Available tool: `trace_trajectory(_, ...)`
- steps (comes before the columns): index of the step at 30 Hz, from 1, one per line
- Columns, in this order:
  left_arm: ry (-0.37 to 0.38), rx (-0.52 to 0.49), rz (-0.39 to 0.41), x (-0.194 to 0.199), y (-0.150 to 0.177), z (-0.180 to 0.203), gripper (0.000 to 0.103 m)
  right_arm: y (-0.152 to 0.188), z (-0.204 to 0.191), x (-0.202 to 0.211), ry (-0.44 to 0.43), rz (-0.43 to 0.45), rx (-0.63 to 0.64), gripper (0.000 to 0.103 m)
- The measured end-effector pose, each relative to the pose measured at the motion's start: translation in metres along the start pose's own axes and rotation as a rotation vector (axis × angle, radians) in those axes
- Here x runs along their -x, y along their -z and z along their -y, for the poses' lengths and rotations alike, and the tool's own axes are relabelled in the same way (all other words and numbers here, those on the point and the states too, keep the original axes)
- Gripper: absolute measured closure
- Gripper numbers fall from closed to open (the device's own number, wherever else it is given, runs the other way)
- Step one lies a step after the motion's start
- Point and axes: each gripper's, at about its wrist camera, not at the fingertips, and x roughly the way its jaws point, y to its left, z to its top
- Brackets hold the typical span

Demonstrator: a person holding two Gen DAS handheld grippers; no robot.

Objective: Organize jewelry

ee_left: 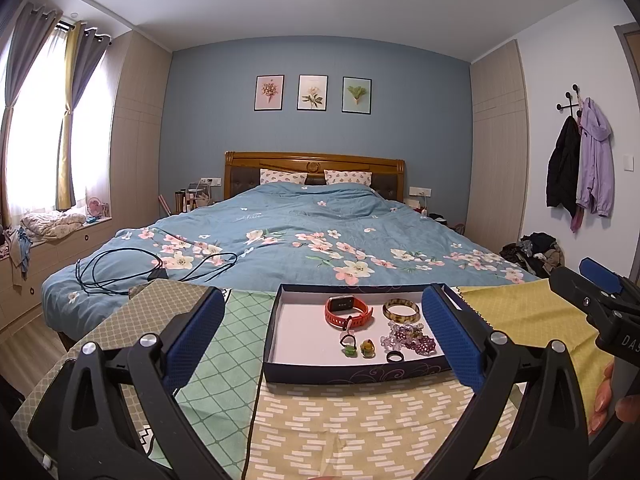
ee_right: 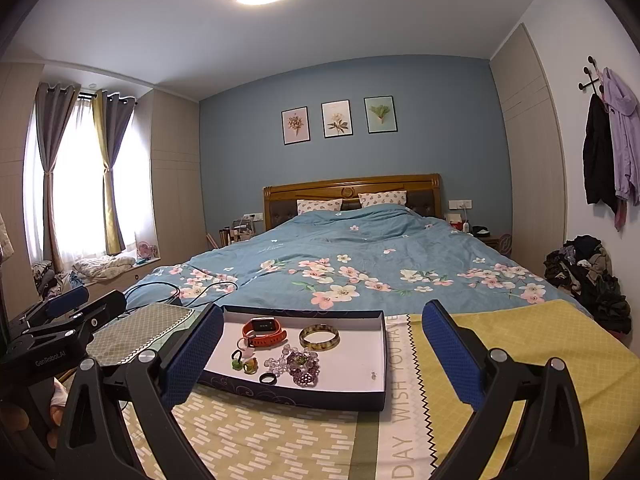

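A shallow dark-blue box [ee_left: 344, 374] [ee_right: 304, 398] with a white floor lies on patterned cloths. In it lie a red smartwatch [ee_left: 347, 309] [ee_right: 264, 332], an amber bangle [ee_left: 401, 310] [ee_right: 319, 337], a purple beaded bracelet [ee_left: 414, 340] [ee_right: 304, 366], two small green and yellow rings [ee_left: 358, 348] [ee_right: 245, 362] and a black ring [ee_left: 394, 357] [ee_right: 267, 378]. My left gripper [ee_left: 320, 340] is open and empty, held above the box's near side. My right gripper [ee_right: 322, 356] is open and empty, just right of it.
The cloths cover a surface at the foot of a bed with a blue floral duvet [ee_left: 304, 240]. A black cable [ee_left: 156, 268] lies on the bed's left corner. A yellow cloth [ee_right: 520, 340] lies right of the box. Clothes are piled by the right wall [ee_right: 592, 276].
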Motion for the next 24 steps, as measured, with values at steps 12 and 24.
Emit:
trace_trajectory(12,0.001,-0.001,-0.002,-0.0007,-0.0004,-0.0006,0.006,-0.0007,0.0004,-0.0007,-0.001,-0.003,0.001,0.007)
trace_trajectory(24,0.003,0.001,-0.003,-0.0002,-0.0008,-0.0011,0.006,-0.0010,0.0004,-0.0027,-0.002,-0.008,0.001,0.007)
